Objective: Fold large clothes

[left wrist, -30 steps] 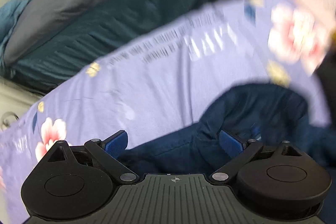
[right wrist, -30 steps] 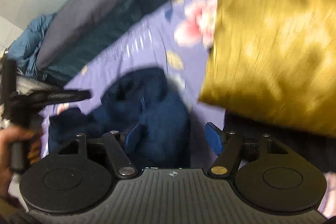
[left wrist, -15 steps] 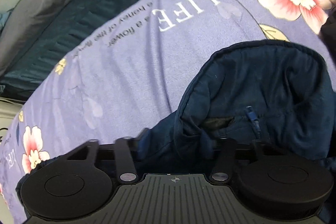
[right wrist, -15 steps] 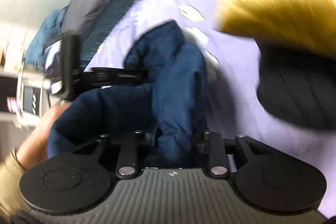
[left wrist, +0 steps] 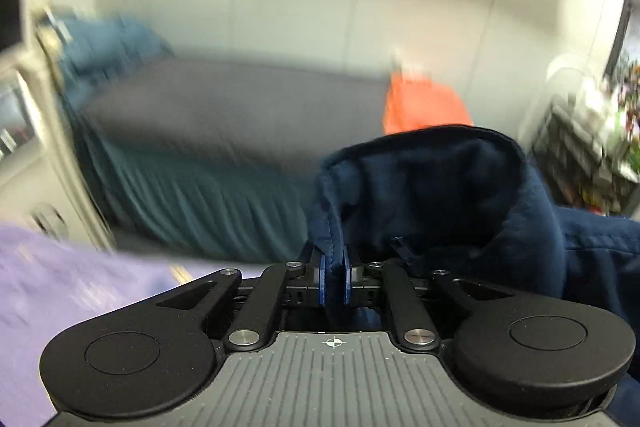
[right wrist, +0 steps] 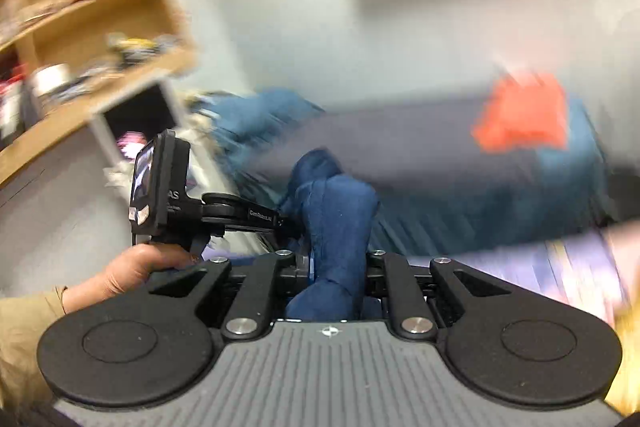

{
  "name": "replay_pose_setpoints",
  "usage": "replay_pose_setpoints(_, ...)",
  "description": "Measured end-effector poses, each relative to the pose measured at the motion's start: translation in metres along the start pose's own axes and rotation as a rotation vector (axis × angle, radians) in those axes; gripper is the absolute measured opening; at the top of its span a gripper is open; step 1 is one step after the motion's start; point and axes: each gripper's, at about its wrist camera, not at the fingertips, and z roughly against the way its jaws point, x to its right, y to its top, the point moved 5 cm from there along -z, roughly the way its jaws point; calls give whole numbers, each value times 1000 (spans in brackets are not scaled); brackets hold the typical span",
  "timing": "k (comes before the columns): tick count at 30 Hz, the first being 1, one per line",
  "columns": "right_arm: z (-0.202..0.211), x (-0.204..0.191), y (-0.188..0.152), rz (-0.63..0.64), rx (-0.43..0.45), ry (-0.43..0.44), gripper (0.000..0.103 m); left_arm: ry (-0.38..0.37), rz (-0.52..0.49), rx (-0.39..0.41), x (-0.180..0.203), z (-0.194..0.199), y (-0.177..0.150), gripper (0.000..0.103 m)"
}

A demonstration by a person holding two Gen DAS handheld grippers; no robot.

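- While both wrist views are showing heavy blur in the background, the left gripper [left wrist: 333, 281] is sitting sharp in the foreground, its blue pads [left wrist: 321, 279] drawn narrow and pinching a folded edge of the navy hooded jacket [left wrist: 460, 195].
- From the left wrist view, the jacket's hood is standing open just beyond and right of the pinch, with more navy cloth trailing off toward the lower right edge.
- In the right wrist view, the right gripper [right wrist: 338, 269] is clamping a thick bunched roll of the same jacket [right wrist: 340, 223]; the cloth is filling the gap and hiding the pads, so only the drawn-in linkage is showing.
- That roll is rising forward from the right tongs and is hanging clear of the lilac bedsheet [right wrist: 560, 263], which is lying low at the right of that view.
- The person's left hand [right wrist: 132, 273], in a tan sleeve, is gripping the handle of the left gripper's body, which is reaching in from the left with its small screen facing outward; its tips are lying against the navy cloth just beside the right tongs.
- A strip of lilac bedsheet [left wrist: 60, 279] is also showing at the lower left of the left wrist view.
- Behind, a grey and teal bed [left wrist: 224, 131] is running along the pale wall, with an orange item [left wrist: 420, 105] lying on it.
- A wooden shelf unit [right wrist: 92, 11] holding blurred small things is hanging at the upper left of the right wrist view.
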Motion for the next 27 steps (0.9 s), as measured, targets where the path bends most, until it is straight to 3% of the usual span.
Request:
replay_pose_setpoints(3, 13, -57, 30, 74, 46, 146, 16, 24, 35, 110, -42, 81, 6, 47)
replay_pose_setpoints(6, 33, -90, 31, 93, 23, 325, 16, 64, 26, 142, -66, 148, -20, 48)
replay_pose_setpoints(8, 48, -93, 23, 78, 4, 390, 16, 79, 38, 133, -76, 179, -48, 50)
replay_pose_setpoints(11, 33, -57, 3, 49, -47, 245, 17, 63, 57, 86, -83, 176, -87, 61)
replay_pose_setpoints(12, 23, -40, -10, 19, -96, 161, 19, 61, 50, 45, -82, 159, -102, 82)
replay_pose_setpoints(13, 11, -24, -23, -9, -146, 91, 20, 56, 50, 14, -81, 146, -114, 96)
replay_pose_setpoints(15, -6, 7, -53, -79, -243, -54, 24, 35, 45, -52, -77, 108, -143, 103)
replay_pose_setpoints(17, -17, 28, -84, -105, -347, -162, 30, 17, 44, -96, -71, 65, -173, 103)
replay_pose_setpoints(19, -18, 35, -114, -122, -396, -211, 39, 27, 80, -191, -73, 36, -203, 103)
replay_pose_setpoints(21, -16, 40, -135, -155, -420, -235, 74, 33, 128, -229, -75, 27, -219, 103)
replay_pose_setpoints(23, -9, 41, -147, -201, -412, -301, 83, 22, 165, -185, -82, 40, -228, 103)
replay_pose_setpoints(27, 5, 34, -155, -280, -368, -319, 85, 72, 147, -91, -111, 85, -234, 103)
